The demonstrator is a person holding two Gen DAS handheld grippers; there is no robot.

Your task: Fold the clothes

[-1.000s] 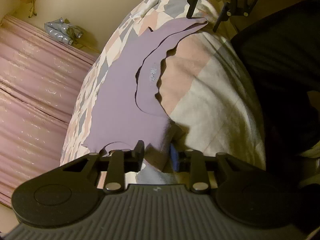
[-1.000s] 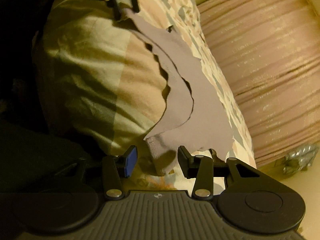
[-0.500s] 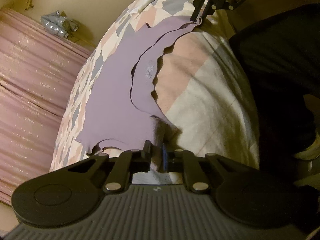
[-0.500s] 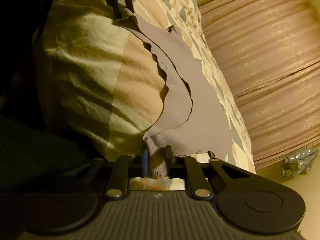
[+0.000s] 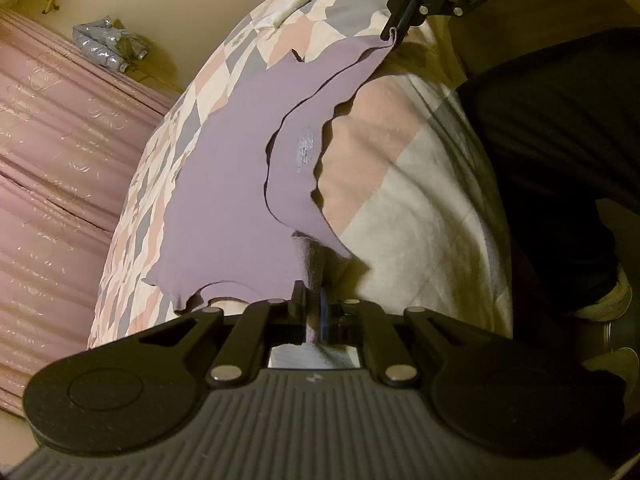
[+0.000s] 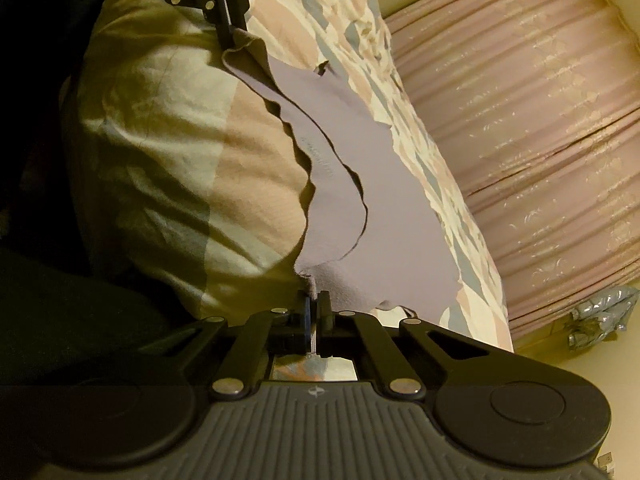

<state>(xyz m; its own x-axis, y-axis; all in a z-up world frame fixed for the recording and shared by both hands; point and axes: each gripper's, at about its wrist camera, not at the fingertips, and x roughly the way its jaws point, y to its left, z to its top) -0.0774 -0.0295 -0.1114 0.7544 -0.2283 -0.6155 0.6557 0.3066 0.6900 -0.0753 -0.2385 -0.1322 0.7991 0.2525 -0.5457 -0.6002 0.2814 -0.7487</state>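
Observation:
A lilac garment [image 5: 224,184] [image 6: 380,216] lies spread along a bed with a patchwork cover [image 5: 400,216] [image 6: 168,152]. My left gripper [image 5: 314,300] is shut on one near corner of the garment, with cloth bunched between its fingers. The right gripper [image 6: 316,306] is shut on the opposite corner. Each view shows the other gripper at the top, the right gripper [image 5: 396,34] and the left gripper [image 6: 232,36], pinching the far end of the cloth. A wavy hem edge with a small printed label [image 5: 304,148] faces up.
A pink quilted mattress side or curtain [image 5: 60,176] [image 6: 528,128] runs beside the bed. A silvery crumpled bundle [image 5: 104,42] [image 6: 600,316] lies on the cream floor. A person's dark clothing [image 5: 560,128] fills the side nearest the bed edge.
Both grippers went from open to shut on the garment's two corners. The cloth edge between them has lifted and drawn tauter.

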